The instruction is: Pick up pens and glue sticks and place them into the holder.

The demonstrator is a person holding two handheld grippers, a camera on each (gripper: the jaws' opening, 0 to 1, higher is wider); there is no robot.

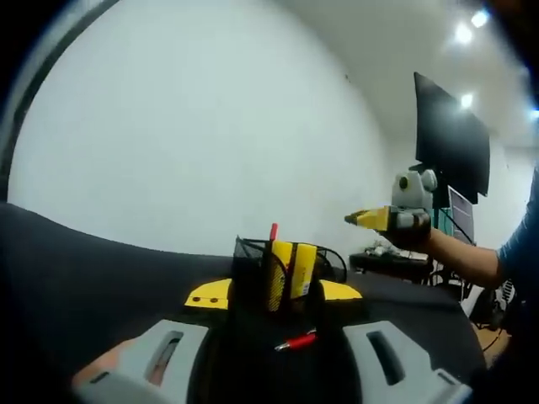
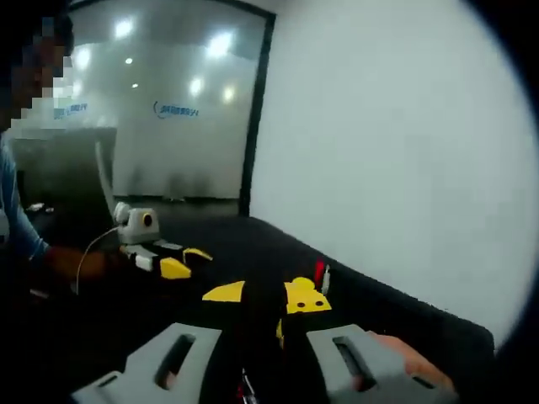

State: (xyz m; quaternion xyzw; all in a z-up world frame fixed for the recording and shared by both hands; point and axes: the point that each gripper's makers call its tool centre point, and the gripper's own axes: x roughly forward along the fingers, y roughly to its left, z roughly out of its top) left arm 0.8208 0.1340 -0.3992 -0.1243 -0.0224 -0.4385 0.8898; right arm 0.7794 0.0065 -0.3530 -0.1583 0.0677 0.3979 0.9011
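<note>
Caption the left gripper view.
Mesh holder with yellow glue sticks; red pen lying before it on black table.

This looks like an office or lab room set up for recording. A plain white wall (image 1: 194,135) runs behind a surface (image 1: 93,269) draped in black cloth. In the left gripper view a dark monitor (image 1: 450,139) stands high at the far side, with a cluttered desk (image 1: 392,261) below it and recessed ceiling lights (image 1: 463,34) overhead. In the right gripper view a frosted glass partition (image 2: 177,109) in a dark frame carries a small blue logo (image 2: 177,109) and mirrors the ceiling lights, as meeting rooms often have.
</note>
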